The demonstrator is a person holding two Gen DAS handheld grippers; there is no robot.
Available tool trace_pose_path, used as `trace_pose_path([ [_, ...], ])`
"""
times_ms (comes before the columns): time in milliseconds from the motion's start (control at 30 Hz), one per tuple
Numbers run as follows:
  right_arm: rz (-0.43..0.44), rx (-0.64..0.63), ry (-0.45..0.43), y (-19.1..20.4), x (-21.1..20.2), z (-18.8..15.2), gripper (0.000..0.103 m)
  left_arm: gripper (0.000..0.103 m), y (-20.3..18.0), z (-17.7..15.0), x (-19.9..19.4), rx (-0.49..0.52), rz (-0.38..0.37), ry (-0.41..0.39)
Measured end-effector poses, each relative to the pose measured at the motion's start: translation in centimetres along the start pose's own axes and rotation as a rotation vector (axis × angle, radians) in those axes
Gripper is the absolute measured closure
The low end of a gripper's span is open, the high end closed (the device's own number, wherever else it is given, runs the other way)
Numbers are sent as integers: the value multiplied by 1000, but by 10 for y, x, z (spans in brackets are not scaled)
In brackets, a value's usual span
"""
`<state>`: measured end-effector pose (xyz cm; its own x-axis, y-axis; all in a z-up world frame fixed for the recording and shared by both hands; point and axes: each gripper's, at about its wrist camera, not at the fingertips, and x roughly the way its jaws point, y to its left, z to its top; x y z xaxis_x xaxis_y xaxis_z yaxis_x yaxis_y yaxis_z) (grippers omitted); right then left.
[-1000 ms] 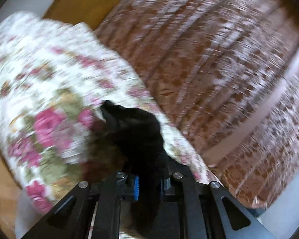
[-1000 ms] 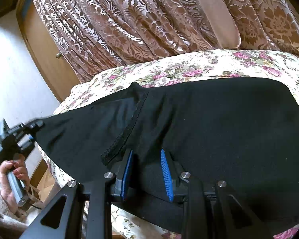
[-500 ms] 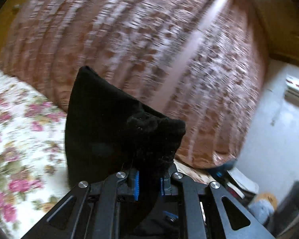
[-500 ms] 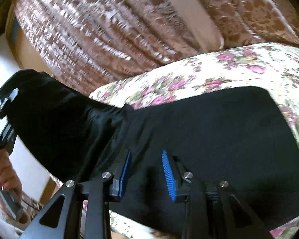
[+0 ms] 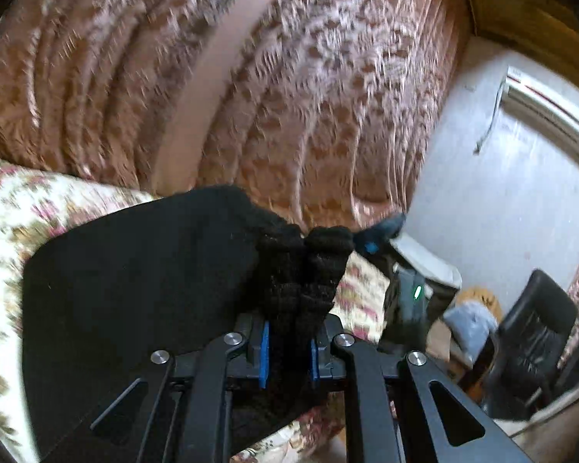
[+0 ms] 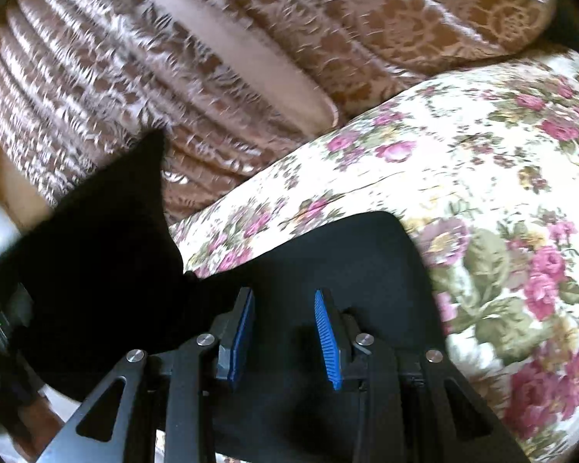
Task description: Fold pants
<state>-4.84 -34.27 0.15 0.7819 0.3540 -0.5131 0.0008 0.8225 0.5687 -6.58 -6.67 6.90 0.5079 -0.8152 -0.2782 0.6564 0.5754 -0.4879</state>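
The black pants (image 6: 347,250) lie on the flowered bedspread (image 6: 482,193), and one end (image 6: 96,250) is lifted off the bed at the left. My left gripper (image 5: 288,351) is shut on that end, a bunched ribbed hem (image 5: 301,270) that sticks up between its blue pads. The rest of the pants (image 5: 135,289) hangs to its left over the bedspread (image 5: 4,208). My right gripper (image 6: 283,308) hovers low over the flat part of the pants. Its blue pads (image 6: 328,339) stand apart and only the cloth beneath shows between them.
Brown patterned curtains (image 5: 289,77) hang behind the bed. To the right stand a black chair (image 5: 536,328) and a white wall with an air conditioner (image 5: 548,115). The other gripper's body with a green light (image 5: 417,291) is close beyond the hem.
My left gripper has carried the pants' end up and across the bed toward my right gripper, rolling as it went. The right gripper has slid along the flat part of the pants.
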Motion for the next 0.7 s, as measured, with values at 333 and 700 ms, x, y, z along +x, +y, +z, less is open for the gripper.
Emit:
trace_pose_path([
  [333,11,56,-9,-14,-7,4,70,80,6,-51,60,-12,30,248],
  [700,71,115,54,-19,3,-2,52,43,3,-41,22,-62,-76,195],
])
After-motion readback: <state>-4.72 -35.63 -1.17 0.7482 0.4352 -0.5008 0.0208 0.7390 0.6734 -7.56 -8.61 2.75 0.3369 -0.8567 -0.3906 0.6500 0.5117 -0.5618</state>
